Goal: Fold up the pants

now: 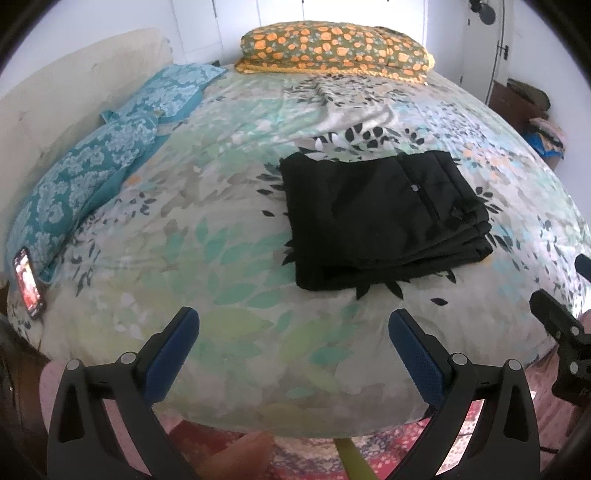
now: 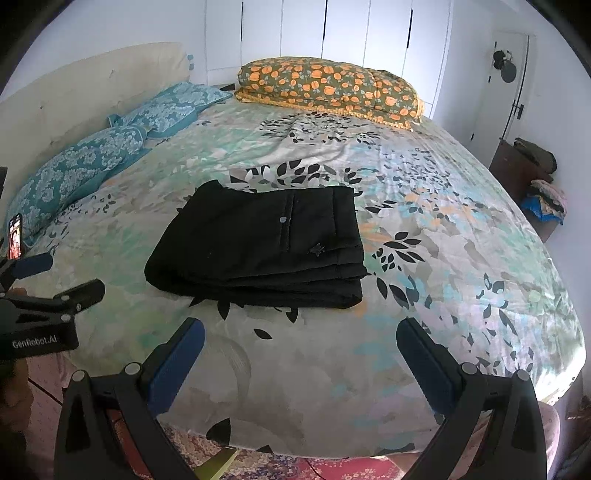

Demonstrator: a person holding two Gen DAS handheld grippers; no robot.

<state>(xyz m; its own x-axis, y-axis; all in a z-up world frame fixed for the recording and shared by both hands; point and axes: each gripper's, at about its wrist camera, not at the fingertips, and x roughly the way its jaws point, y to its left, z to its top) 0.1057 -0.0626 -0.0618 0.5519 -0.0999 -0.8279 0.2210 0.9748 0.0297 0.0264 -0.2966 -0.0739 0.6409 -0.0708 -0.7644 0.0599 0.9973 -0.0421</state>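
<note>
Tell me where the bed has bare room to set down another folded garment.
Free: the wide strip of bedspread between the folded black pants and the near edge, and right of the pants. Crowded: the left edge, with the teal pillows and phone; the far end, with the orange floral pillow.

Strong daylight is admitted from the far white wall (image 1: 369, 14), which is blown out to glare behind the orange-flowered olive pillow (image 1: 332, 48). Heavy barrel distortion is seen in both views, with dark vignetted corners. The folded black fabric pants (image 2: 266, 247) are rendered underexposed, with detail largely lost.
</note>
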